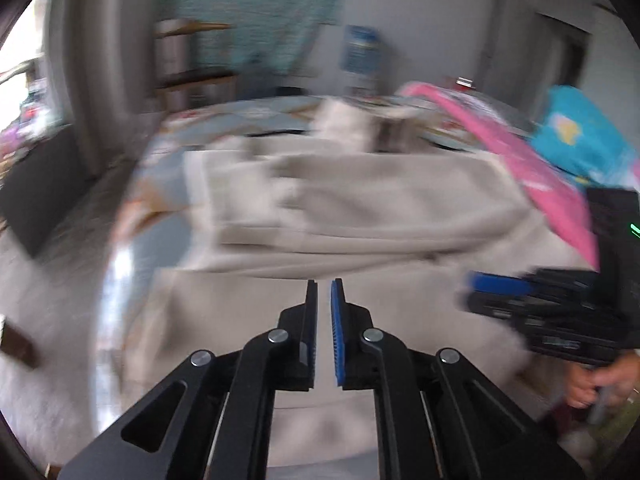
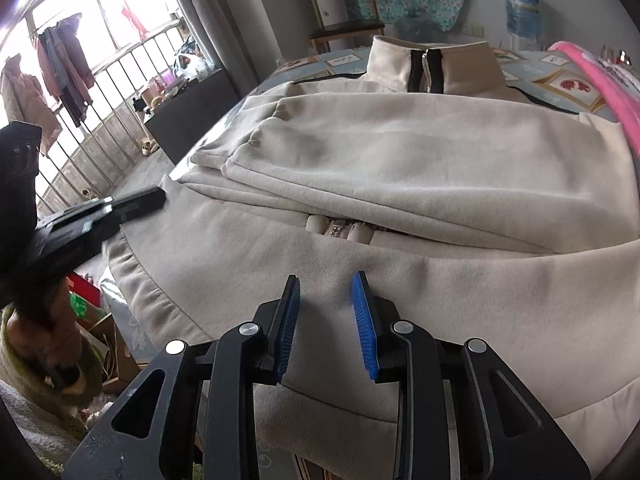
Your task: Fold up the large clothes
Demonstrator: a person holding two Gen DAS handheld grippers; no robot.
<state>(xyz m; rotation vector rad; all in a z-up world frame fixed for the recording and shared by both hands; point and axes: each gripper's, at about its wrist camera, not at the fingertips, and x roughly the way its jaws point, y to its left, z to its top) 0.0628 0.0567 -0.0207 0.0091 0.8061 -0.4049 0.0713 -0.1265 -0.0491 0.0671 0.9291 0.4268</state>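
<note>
A round table [image 2: 560, 76] with a glossy patterned cover is carrying one large cream jacket [image 2: 400, 152] of soft fleecy cloth, which is lying spread over most of the top. Its two sleeves are lying folded across the body in thick overlapping bands, and the stand-up collar [image 2: 432, 66], trimmed with two black strips beside a metal zipper, is standing at the far edge. The ribbed hem is hanging over the near rim. A pink cloth [image 2: 592, 76] is lying along the jacket's right edge, with a turquoise one [image 1: 580, 136] beside it. One wooden chair [image 2: 344, 12] is standing behind the table.

The right gripper [image 2: 326, 280] is hovering just over the jacket's lower body, its two blue ribbed pads parted by a moderate gap and holding nothing. The left gripper [image 1: 324, 282] is showing a narrow slit between its pads, with nothing pinched there; the left wrist view is blurring, so whether the tips are touching the cloth cannot be told. In the right wrist view it is sitting over the jacket's left edge.
</note>
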